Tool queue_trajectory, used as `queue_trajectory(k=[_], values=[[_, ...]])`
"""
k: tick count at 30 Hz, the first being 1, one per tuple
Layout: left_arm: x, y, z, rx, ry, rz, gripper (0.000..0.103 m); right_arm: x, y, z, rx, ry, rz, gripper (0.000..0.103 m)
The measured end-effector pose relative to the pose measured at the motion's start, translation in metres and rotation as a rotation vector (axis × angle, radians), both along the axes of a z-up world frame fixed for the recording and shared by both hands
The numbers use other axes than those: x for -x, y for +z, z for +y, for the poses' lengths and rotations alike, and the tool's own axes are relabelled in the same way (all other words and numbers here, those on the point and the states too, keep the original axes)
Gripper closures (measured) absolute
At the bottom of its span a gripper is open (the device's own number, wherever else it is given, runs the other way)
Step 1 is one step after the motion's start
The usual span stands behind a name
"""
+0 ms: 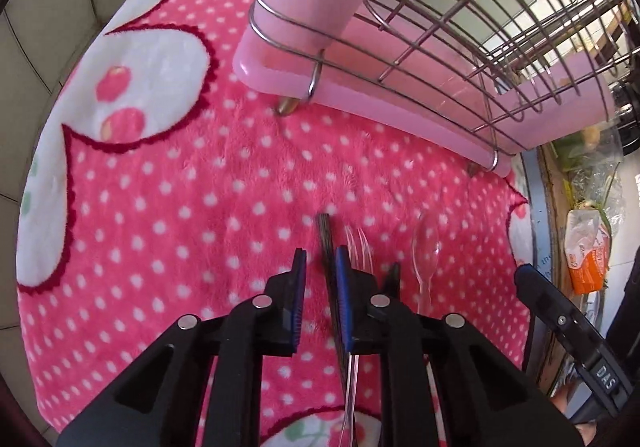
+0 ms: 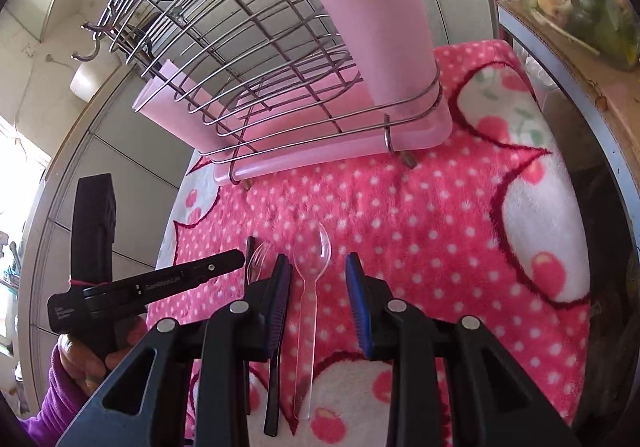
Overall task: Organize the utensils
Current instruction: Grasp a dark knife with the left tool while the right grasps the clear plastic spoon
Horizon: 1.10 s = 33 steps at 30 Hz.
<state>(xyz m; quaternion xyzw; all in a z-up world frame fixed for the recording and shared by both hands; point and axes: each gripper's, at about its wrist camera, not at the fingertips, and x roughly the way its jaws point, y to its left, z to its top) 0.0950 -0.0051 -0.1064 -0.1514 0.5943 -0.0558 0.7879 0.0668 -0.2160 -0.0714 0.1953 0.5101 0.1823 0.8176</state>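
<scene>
A pink polka-dot fleece blanket (image 1: 180,207) is being used as the work surface, with a wire dish rack (image 2: 256,59) on a pink drip tray (image 1: 360,95) standing at its far end. A dark chopstick (image 1: 326,247), a clear plastic fork (image 1: 358,247) and a clear plastic spoon (image 2: 312,267) are lying side by side. The left gripper (image 1: 320,267) is being held partly open astride the chopstick, gripping nothing. The right gripper (image 2: 318,279) is being held wide open around the spoon's neck, unclamped
</scene>
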Motion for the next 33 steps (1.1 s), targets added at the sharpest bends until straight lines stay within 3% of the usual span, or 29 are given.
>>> queue_trajectory(k=[7, 9, 12, 20, 33], values=[[-0.013, -0.012, -0.017, -0.059, -0.018, 0.021, 0.088, -0.007, -0.007, 0.0, -0.006, 0.01, 0.013, 0.074], [-0.014, -0.012, -0.023, -0.08, -0.034, 0.014, 0.095, -0.008, -0.009, 0.0, -0.009, 0.008, 0.019, 0.074], [-0.016, -0.011, -0.027, -0.085, -0.058, 0.0, 0.097, -0.01, -0.013, -0.001, -0.022, 0.006, 0.037, 0.074], [-0.006, 0.018, 0.008, -0.081, -0.033, -0.052, 0.097, -0.027, -0.027, 0.005, -0.099, 0.038, 0.124, 0.073], [-0.017, -0.002, 0.026, -0.049, -0.038, 0.029, 0.097, -0.067, -0.059, 0.032, -0.001, 0.055, 0.238, 0.072]])
